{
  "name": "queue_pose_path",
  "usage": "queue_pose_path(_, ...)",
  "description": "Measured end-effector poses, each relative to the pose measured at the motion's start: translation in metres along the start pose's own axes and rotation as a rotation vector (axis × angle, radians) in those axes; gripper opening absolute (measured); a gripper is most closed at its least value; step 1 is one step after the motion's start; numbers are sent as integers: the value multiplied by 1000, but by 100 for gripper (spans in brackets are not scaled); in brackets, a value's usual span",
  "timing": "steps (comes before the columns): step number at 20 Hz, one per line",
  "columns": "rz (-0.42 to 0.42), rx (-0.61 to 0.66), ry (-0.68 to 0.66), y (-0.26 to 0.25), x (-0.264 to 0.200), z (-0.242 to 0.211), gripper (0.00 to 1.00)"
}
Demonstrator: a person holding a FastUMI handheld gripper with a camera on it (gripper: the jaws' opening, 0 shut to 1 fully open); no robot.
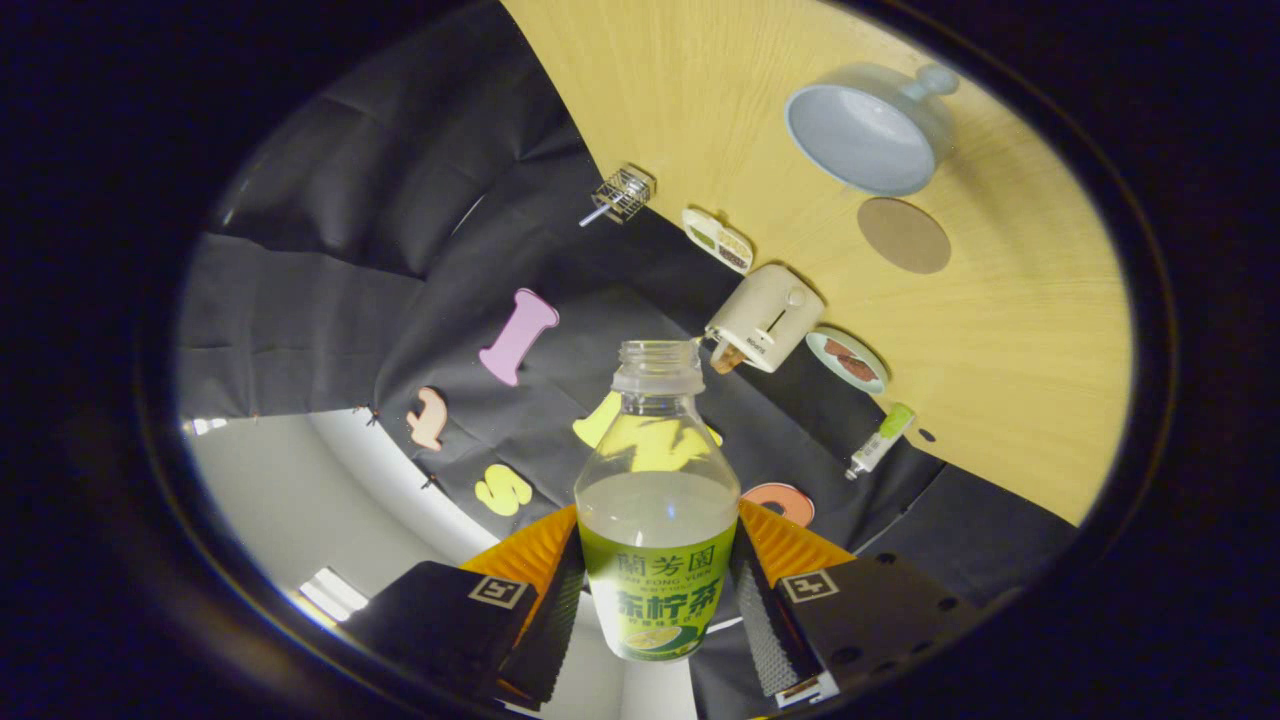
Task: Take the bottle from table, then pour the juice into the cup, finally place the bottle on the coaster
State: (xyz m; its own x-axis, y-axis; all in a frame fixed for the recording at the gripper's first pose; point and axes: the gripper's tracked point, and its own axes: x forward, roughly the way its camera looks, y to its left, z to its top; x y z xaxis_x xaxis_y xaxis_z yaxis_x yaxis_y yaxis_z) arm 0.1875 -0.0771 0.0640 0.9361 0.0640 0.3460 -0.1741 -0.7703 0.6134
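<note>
Clamping the uncapped juice bottle (657, 520) by its label, the gripper (657, 600) points its long axis toward twelve; the cup (868, 135) sits at one o'clock, the coaster (904, 236) nearer.

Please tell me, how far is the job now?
Done: the bottle is off the table, and the gripper is shut on it. In hand: it is carried uncapped, juice inside. Left: pouring into the cup, then setting it on the coaster.
</note>
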Motion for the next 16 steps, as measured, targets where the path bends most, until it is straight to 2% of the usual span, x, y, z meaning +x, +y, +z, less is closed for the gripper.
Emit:
queue_pose_path(8, -24, -65, -12, -5, 0, 1, 77)
queue_pose_path(12, -101, -229, -7, -23, 0, 0, 77)
queue_pose_path(16, -232, -454, -5, -47, -7, 7, 77)
